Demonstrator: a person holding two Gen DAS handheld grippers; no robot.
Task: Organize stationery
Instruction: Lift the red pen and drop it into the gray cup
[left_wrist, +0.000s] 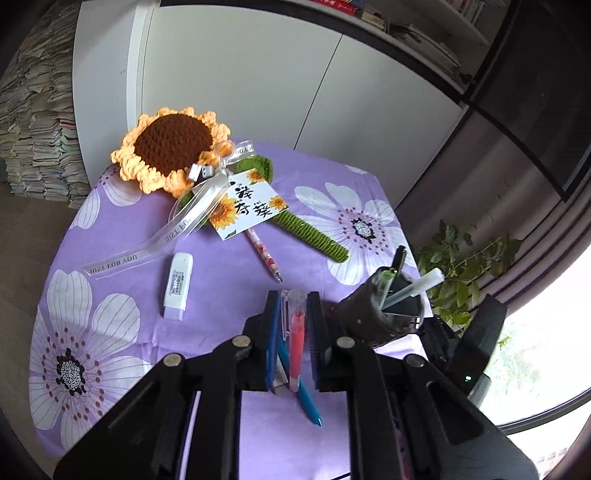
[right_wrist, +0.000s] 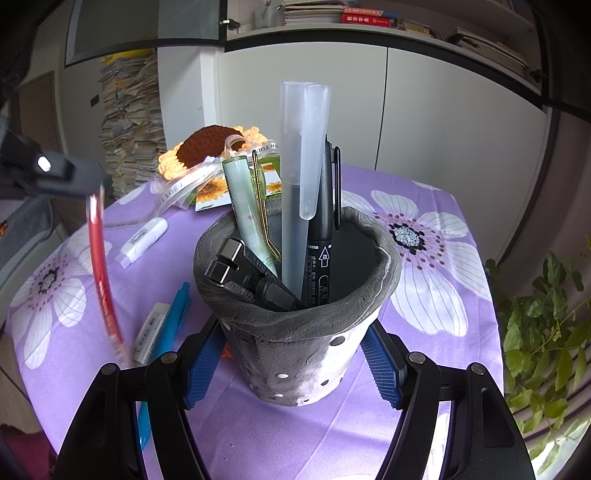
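Left gripper (left_wrist: 293, 317), bottom centre of the left wrist view: jaws clamped on a red pen with a clear cap (left_wrist: 296, 343), pen lifted off the purple flower-print tablecloth (left_wrist: 207, 295). Under it, on the cloth, a blue plastic pen (left_wrist: 308, 406). Right gripper (right_wrist: 291, 365), bottom centre of the right wrist view: blue pads squeezed against both sides of a grey perforated pen cup (right_wrist: 295, 350), which stands on the cloth. In the cup: a frosted translucent tube (right_wrist: 301, 166), a black marker (right_wrist: 323, 236), a pale green pen with a gold clip (right_wrist: 245, 206), a black clip-like item (right_wrist: 240, 273). In that view the red pen hangs blurred at left, above a white eraser in a paper sleeve (right_wrist: 149, 332). Mid-table: white correction-tape-like stick (left_wrist: 176, 284), a pink patterned pen (left_wrist: 264, 254). Far edge, upper left: crocheted sunflower with green stem (left_wrist: 173, 147), ribbon and printed card (left_wrist: 249, 205).
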